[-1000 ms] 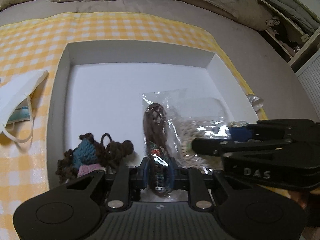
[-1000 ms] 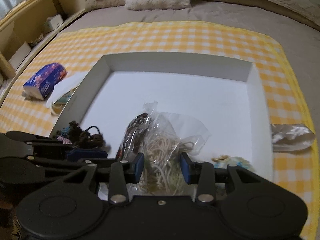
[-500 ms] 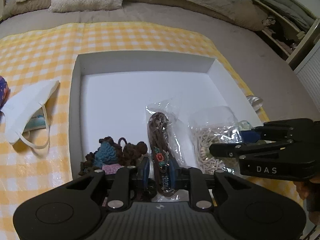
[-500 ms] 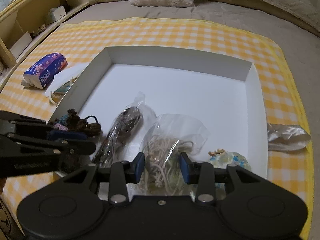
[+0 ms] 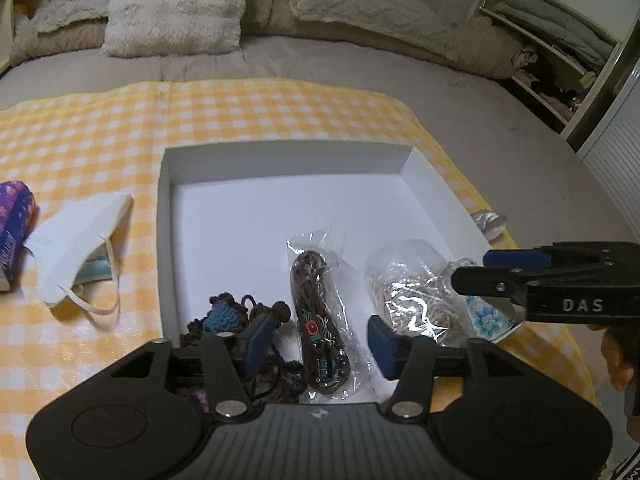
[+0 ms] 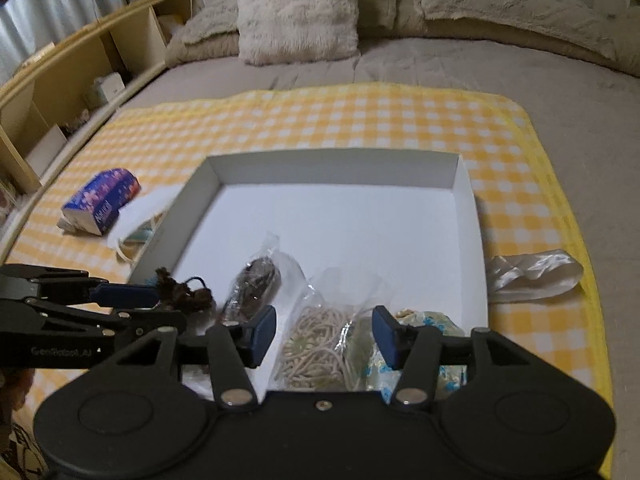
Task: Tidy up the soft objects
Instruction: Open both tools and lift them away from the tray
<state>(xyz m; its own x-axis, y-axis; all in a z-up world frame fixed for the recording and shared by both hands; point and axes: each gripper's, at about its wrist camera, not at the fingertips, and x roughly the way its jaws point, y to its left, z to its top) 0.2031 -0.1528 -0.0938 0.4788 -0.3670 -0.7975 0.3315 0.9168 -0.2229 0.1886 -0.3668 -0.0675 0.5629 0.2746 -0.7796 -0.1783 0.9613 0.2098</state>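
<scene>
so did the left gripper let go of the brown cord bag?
Yes. Left gripper was shut on the brown cord bag earlier; its fingers now stand wide apart, bag lying in the white box.

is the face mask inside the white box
No, the face mask lies on the yellow checked cloth, outside the left wall of the white box.

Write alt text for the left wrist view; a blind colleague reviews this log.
The open left gripper hovers over a bagged brown cord in a white box on a yellow checked cloth. Beside it lie a crochet piece and a bag of beige string; the right gripper reaches in from the right.
</scene>
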